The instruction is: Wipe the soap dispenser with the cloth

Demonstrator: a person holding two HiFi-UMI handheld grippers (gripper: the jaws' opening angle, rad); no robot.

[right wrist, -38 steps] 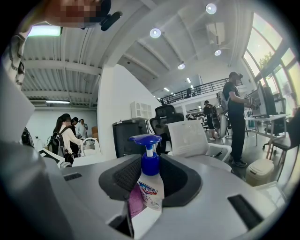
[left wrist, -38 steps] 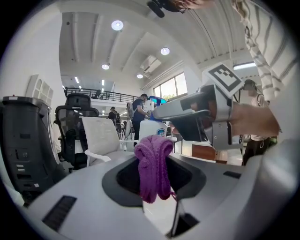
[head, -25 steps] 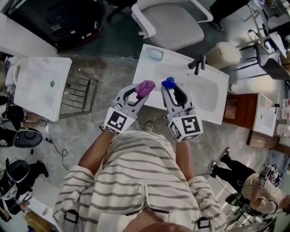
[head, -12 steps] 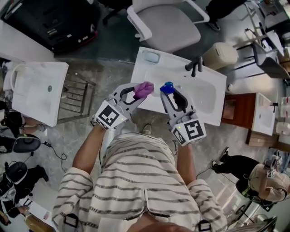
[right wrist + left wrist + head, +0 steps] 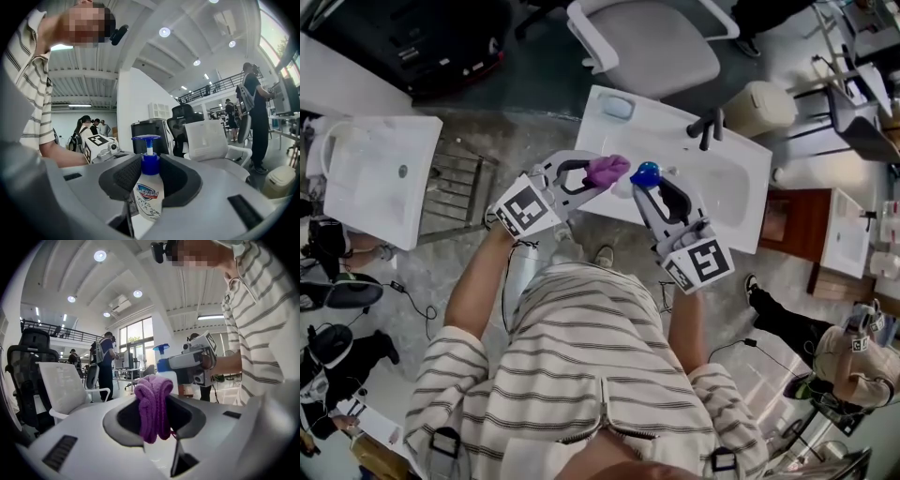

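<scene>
My right gripper (image 5: 645,178) is shut on a white soap dispenser (image 5: 148,197) with a blue pump head (image 5: 646,172), held upright above the white sink (image 5: 741,159). A purple knitted cloth (image 5: 607,170) is bunched between the jaws of my left gripper (image 5: 609,171), which is shut on it. In the left gripper view the cloth (image 5: 153,404) hangs in front of the dispenser (image 5: 165,371), close beside or touching it. The right gripper view shows the bottle's label facing the camera and the left gripper's marker cube (image 5: 97,143) to the left.
A black tap (image 5: 709,127) and a soap dish (image 5: 618,108) are on the sink's far side. A grey office chair (image 5: 647,47) stands beyond it. A second white basin (image 5: 370,178) with a metal rack (image 5: 455,197) is at the left. Other people stand around.
My left gripper has turned and brought the cloth to the right, nearer the dispenser's pump head. The right gripper with the dispenser has barely shifted.
</scene>
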